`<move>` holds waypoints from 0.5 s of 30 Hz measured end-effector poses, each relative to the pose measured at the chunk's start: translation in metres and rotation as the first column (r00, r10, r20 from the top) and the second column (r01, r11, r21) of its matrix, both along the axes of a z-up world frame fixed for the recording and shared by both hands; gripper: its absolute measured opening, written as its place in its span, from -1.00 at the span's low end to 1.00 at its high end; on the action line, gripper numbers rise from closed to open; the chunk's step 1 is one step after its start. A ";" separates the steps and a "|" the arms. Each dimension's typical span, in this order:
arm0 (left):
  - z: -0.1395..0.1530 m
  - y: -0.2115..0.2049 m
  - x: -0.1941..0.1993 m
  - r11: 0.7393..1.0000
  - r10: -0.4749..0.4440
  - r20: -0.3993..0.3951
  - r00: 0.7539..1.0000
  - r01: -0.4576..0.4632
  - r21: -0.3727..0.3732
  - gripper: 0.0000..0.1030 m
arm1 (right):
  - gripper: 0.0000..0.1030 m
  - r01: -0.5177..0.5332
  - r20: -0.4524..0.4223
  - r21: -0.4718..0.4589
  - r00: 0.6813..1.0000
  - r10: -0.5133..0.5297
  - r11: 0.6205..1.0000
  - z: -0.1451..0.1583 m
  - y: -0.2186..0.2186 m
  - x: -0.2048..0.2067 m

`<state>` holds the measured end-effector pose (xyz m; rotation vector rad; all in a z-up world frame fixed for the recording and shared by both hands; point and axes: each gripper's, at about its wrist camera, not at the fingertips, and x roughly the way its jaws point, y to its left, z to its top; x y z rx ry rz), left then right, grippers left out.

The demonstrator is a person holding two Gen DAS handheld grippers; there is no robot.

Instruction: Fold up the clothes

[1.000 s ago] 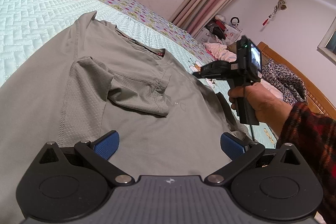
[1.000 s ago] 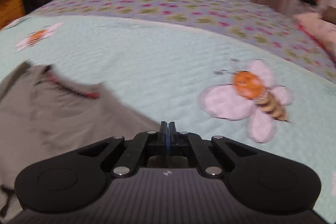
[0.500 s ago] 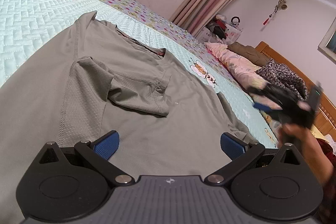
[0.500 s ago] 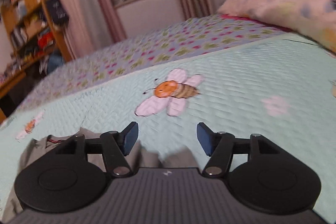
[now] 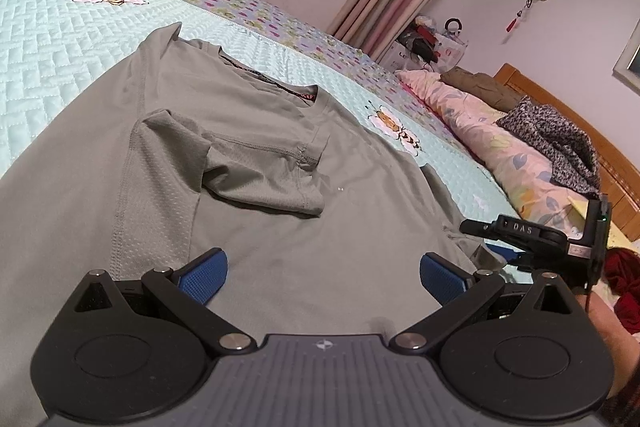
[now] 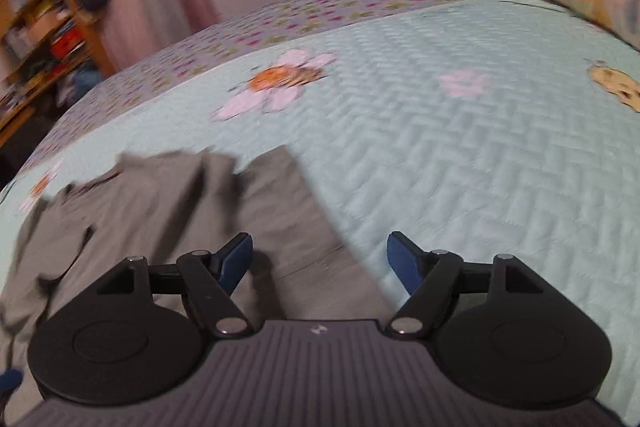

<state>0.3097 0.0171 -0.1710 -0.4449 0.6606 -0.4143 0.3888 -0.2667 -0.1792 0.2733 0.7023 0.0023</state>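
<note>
A grey T-shirt (image 5: pixel 248 131) lies flat on the quilted bed (image 5: pixel 48 27) (one sleeve folded inward). Left gripper (image 5: pixel 323 269) gapes empty above it; right gripper (image 6: pixel 319 259) has just been opening, nothing between its fingers.

Shirt (image 5: pixel 280 227) flat on bed (image 5: pixel 60 39); sleeve (image 5: pixel 260 171) folded onto it; pillows (image 5: pixel 480 123) far right.

One grey T-shirt (image 5: pixel 248 163), two hand-held grippers, perhaps three bee patches, one quilt (image 5: pixel 52 27).

My grey T-shirt (image 5: pixel 256 131), flat on the bedspread (image 5: pixel 36 39), one sleeve (image 5: pixel 260 179) folded inward across its chest.
</note>
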 end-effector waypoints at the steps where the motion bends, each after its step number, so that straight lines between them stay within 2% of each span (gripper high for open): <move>1: 0.000 0.000 0.000 1.000 0.000 -0.001 1.000 0.000 0.000 0.99 | 0.47 -0.031 -0.004 -0.025 1.000 0.031 0.999 0.000 0.006 -0.001; 3: 0.000 0.000 0.000 1.000 0.001 -0.004 1.000 -0.001 0.001 0.99 | 0.50 -0.049 0.005 -0.053 0.999 0.050 0.997 -0.003 0.008 -0.002; 4: 0.000 0.000 0.000 1.000 0.002 -0.006 1.000 -0.002 0.001 0.99 | 0.54 -0.042 0.021 -0.026 0.999 0.042 0.999 -0.004 0.005 -0.003; 7: 0.001 0.000 0.001 1.000 0.004 -0.011 1.000 -0.004 0.001 0.99 | 0.54 0.015 0.061 0.108 0.998 -0.021 0.994 -0.005 -0.012 -0.012; 10: 0.002 0.000 0.002 1.000 0.007 -0.024 1.000 -0.006 0.002 0.99 | 0.54 0.055 0.069 0.251 0.995 -0.074 0.966 -0.006 -0.028 -0.018; 12: 0.003 0.000 0.003 1.000 0.007 -0.038 0.999 -0.007 0.003 0.99 | 0.52 0.073 0.067 0.288 0.993 -0.096 0.955 -0.007 -0.032 -0.020; 13: 0.004 0.000 0.003 1.000 0.007 -0.046 0.999 -0.007 0.001 0.99 | 0.43 0.081 0.066 0.303 0.992 -0.106 0.950 -0.007 -0.034 -0.021; 15: 0.005 0.003 0.003 1.000 0.007 -0.063 0.998 -0.008 -0.011 0.99 | 0.27 0.080 0.044 0.182 0.995 -0.089 0.980 -0.002 -0.020 -0.017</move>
